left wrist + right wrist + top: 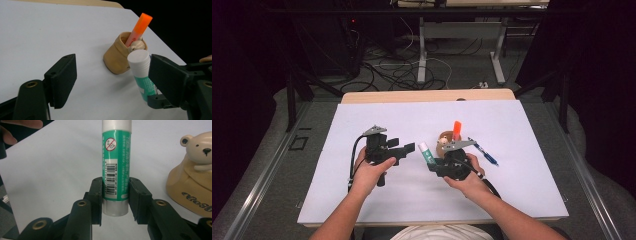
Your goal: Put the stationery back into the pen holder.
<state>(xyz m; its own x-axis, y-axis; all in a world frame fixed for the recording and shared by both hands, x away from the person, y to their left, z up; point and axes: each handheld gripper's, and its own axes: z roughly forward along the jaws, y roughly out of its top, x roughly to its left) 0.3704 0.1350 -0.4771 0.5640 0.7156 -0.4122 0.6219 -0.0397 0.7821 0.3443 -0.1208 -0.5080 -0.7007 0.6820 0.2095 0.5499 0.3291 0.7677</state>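
Right hand-held gripper (115,197) clamped on glue stick (115,160), long axis upright, white cap skyward.

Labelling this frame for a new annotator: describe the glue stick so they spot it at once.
Start at the white table sheet, near its middle, where the tan bear-shaped holder stands with an orange highlighter in it. Just beside the holder, the right gripper clamps the glue stick. It is the one green-labelled tube with a white cap and a barcode.
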